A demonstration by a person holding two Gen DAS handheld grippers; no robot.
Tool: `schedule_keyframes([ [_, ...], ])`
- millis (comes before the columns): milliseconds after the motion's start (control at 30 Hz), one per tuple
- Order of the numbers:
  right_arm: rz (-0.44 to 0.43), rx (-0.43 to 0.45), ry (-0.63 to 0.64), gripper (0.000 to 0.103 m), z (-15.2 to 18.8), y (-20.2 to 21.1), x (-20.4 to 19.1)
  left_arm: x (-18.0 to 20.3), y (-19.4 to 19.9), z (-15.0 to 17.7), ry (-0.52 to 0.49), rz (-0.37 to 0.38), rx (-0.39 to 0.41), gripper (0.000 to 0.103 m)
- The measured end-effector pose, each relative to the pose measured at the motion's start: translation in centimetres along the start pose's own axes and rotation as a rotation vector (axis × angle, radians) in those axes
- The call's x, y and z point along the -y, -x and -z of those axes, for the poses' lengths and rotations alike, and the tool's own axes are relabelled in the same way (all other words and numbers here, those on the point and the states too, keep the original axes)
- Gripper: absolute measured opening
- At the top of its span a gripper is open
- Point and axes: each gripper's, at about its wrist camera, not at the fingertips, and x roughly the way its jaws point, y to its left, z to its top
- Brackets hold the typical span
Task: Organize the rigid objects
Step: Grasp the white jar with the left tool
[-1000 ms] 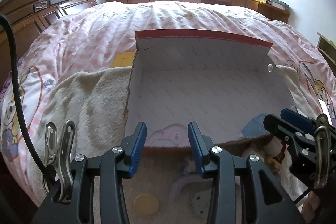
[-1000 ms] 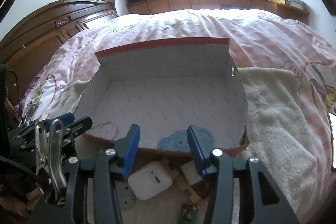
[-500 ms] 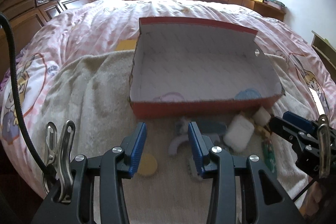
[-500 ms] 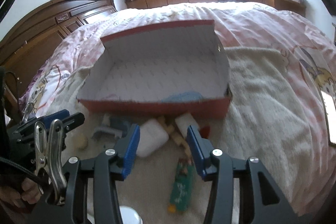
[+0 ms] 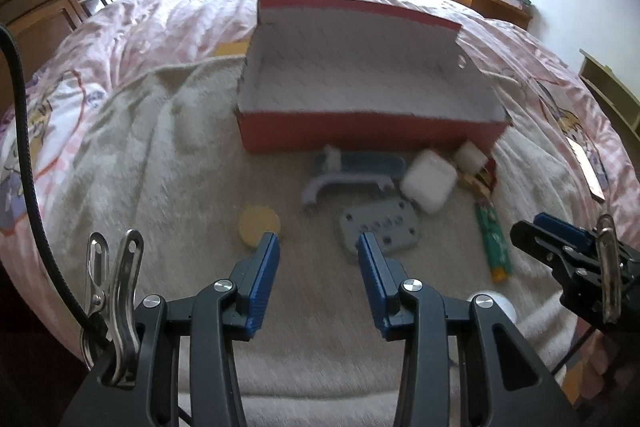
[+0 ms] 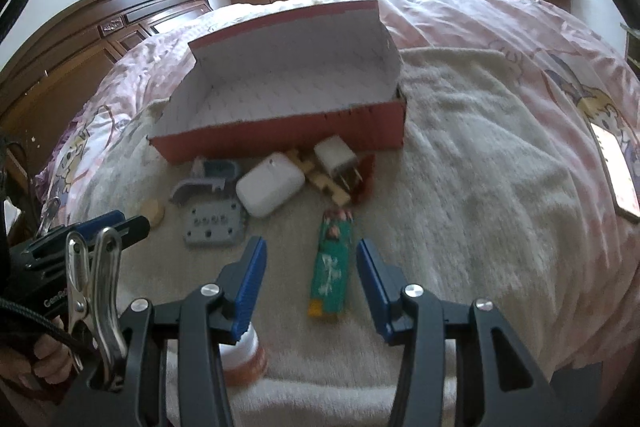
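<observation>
Both tongs are hanging open and gripping nothing. The left tongs are hovering just short of a grey plate. A green stick is lying between the right tongs' tips, with the red box beyond.

A red cardboard box sits open on the cream blanket, its white inside showing and its lid flap standing up at the back. The loose pieces lie in a cluster just in front of its near wall. A white rounded case rests beside a small white charger plug, with pale wooden blocks between and under them. A grey plate with holes lies flat nearer the bed's edge, next to a lilac curved handle and a blue piece. A yellow disc lies apart to the left. A long green packet lies lengthwise, pointing at the box.
</observation>
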Motion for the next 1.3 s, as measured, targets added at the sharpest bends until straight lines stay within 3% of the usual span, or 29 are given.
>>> schedule_keyframes([
  [367, 0.024, -0.005, -0.006, 0.049, 2.1, 1.4, 1.0, 2.7, 0.7, 2.6, -0.078, 0.128, -0.050, 0.042],
  [500, 0.026, -0.006, -0.018, 0.049, 2.3, 1.6, 1.4, 3.4, 1.1, 3.1, -0.094, 0.184, -0.059, 0.053],
  [633, 0.026, -0.007, -0.021, 0.049, 2.4, 1.6, 1.6, 4.0, 1.5, 3.3, -0.113, 0.225, -0.062, 0.056],
  [767, 0.027, -0.004, -0.031, 0.049, 2.4, 1.7, 1.9, 4.9, 1.6, 3.8, -0.158, 0.247, -0.066, 0.062],
  [1300, 0.028, -0.019, -0.055, 0.049, 2.7, 1.1, 2.7, 8.4, -0.3, 4.2, -0.262, 0.308, -0.094, 0.062],
])
